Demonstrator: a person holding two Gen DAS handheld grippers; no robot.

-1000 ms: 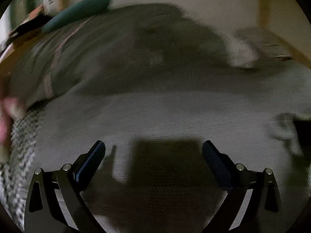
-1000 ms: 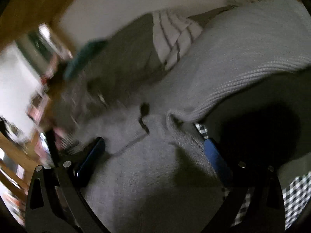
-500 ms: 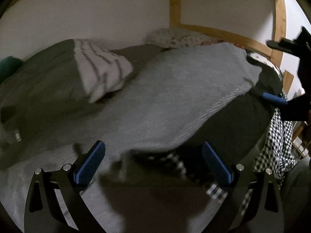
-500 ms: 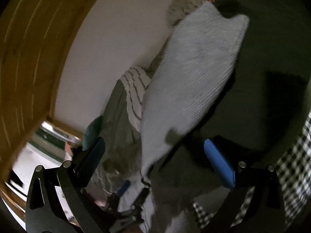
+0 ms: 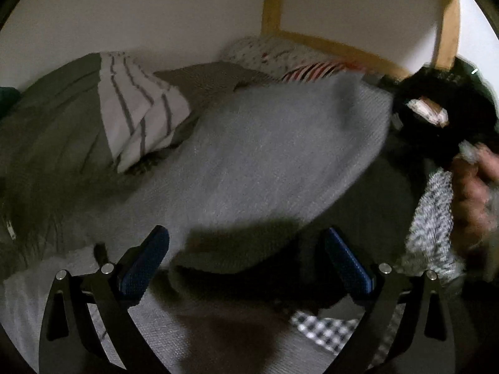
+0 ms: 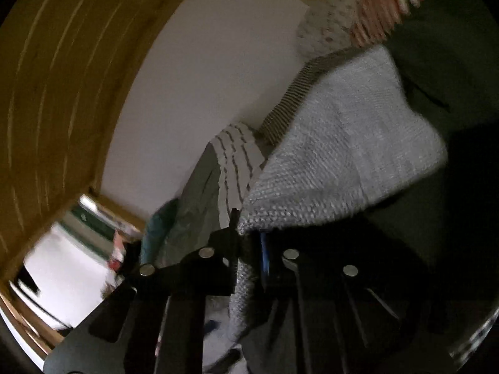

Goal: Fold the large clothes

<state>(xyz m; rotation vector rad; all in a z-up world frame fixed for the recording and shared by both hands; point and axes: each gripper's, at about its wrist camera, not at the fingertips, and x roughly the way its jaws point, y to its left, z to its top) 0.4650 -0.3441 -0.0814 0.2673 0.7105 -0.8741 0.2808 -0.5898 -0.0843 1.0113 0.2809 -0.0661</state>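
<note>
In the right wrist view, the right gripper has just been closing, and its two fingers now stand together with a fold of the grey knitted sweater pinched between them. The knit is coarse and light grey, and its loops are clearly visible near the fingers. A narrow strip of it hangs down between the black arms of the tool, while the wide part spreads upward and to the right, lifted from the bed.

In the left wrist view, the left gripper has its blue pads wide apart, and nothing is between them. Just in front of it, the sweater lies as a big grey sheet over the bed; its near edge is raised and throws a dark shadow beneath. Under this edge a piece of black-and-white checked cloth is visible. At the right side a hand, blurred, is beside a speckled grey fabric.

Behind the sweater, to the left, a white pillow with dark stripes rests on an olive-grey blanket. Farther back a dotted pillow and a red-striped cloth lie near the wooden bed frame and the white wall.
</note>
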